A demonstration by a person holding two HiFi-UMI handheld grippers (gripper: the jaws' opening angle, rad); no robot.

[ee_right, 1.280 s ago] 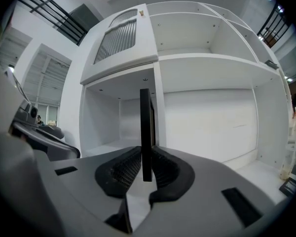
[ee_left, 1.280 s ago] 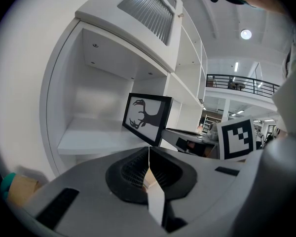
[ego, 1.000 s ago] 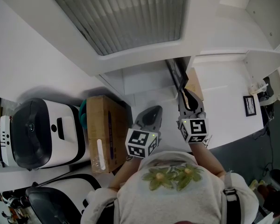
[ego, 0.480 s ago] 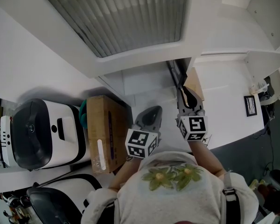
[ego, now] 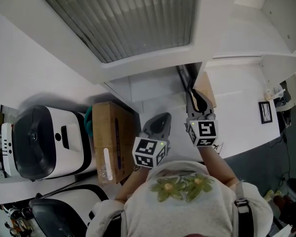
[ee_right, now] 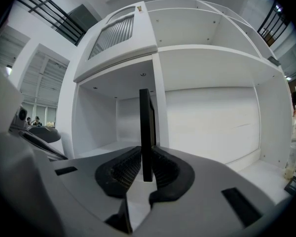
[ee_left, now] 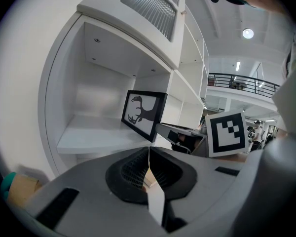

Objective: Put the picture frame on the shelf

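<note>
The left gripper view is showing the stag silhouette on the picture frame (ee_left: 144, 113). The right gripper view is showing it only edge-on at centre, pinched in the fingers of the right gripper (ee_right: 147, 168) before the shelf (ee_right: 207, 53). The fingers of the left gripper (ee_left: 149, 168) are pressing together.

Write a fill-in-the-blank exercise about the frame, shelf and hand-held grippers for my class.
The frame shows a black ____ silhouette.
The ____ hand-held gripper clamps the frame.
The left hand-held gripper holds ____.
The shelf is ____ in colour.
Missing words: deer; right; nothing; white.
</note>
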